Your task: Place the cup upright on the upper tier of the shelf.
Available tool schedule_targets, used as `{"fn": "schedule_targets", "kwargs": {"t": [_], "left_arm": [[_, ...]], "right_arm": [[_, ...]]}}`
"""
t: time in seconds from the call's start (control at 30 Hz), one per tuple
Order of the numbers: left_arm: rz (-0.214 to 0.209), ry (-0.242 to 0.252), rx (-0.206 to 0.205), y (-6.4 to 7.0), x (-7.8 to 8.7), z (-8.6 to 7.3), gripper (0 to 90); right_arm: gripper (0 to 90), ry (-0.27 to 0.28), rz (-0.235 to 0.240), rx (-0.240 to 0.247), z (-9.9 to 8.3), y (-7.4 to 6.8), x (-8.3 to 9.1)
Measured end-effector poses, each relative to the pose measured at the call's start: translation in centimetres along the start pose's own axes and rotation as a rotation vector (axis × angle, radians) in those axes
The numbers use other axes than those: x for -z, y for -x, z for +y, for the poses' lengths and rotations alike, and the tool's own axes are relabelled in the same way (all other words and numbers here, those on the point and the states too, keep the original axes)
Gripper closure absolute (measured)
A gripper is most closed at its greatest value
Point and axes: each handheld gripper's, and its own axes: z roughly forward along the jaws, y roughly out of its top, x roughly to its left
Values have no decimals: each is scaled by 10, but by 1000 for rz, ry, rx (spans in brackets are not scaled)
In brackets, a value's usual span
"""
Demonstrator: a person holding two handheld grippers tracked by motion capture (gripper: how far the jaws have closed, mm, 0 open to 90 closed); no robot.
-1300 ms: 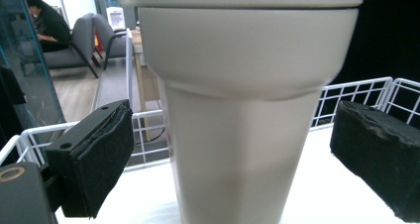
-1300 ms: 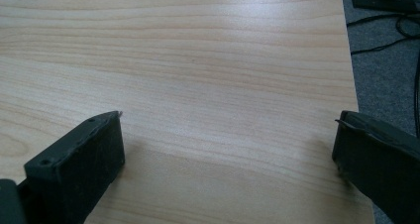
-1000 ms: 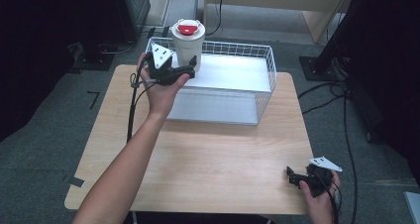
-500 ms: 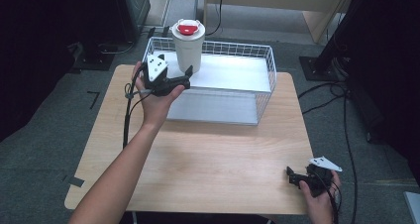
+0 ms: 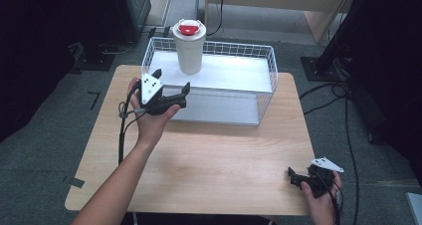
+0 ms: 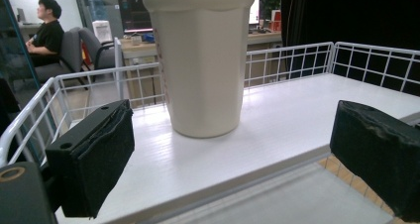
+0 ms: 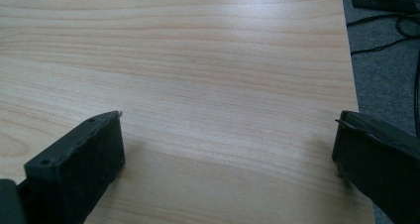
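Worktop (image 5: 209, 155): pale wood, bare across its near half; the right gripper view looks down on its grain and one edge, with grey floor and cables beyond.
Basket (image 5: 266, 70): white wire, at the far side of the worktop, with a white board as its floor; in the high view its near side looks open; in the left gripper view the wire walls run behind and to both sides.
Cup (image 5: 189, 48): tall, cream-white, upright in the far left part of the basket; the high view shows its lid with a red centre; the left gripper view cuts off its top, so the lid is out of that frame.
Left tongs (image 5: 185, 91): held at the basket's near left edge, aimed at the cup; jaws spread wide, nothing between them, well short of the cup.
Right tongs (image 5: 293, 176): low at the worktop's near right corner; jaws wide apart over bare wood, gripping nothing; small and dark in the high view.
Background: a seated person far off in the left gripper view.
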Motion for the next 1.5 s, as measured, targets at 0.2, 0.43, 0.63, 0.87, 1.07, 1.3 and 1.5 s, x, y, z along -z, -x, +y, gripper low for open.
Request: {"fn": "schedule_targets", "kwargs": {"t": [0.2, 0.43, 0.63, 0.87, 1.07, 1.3, 1.5], "left_arm": [[10, -1, 2, -4, 16, -11, 41], [31, -19, 21, -13, 34, -30, 41], [42, -40, 48, -21, 47, -44, 41], [66, -67, 60, -28, 58, -63, 40], [104, -126, 76, -40, 66, -90, 40], [125, -170, 109, -47, 77, -110, 40], [136, -217, 124, -53, 85, -128, 28]], "right_arm": [[0, 2, 0, 0, 0, 0, 0], [0, 1, 0, 1, 0, 0, 0], [0, 1, 1, 1, 0, 0, 0], [0, 1, 0, 1, 0, 0, 0], [0, 1, 0, 1, 0, 0, 0], [0, 1, 0, 1, 0, 0, 0], [0, 0, 1, 0, 0, 0, 0]]}}
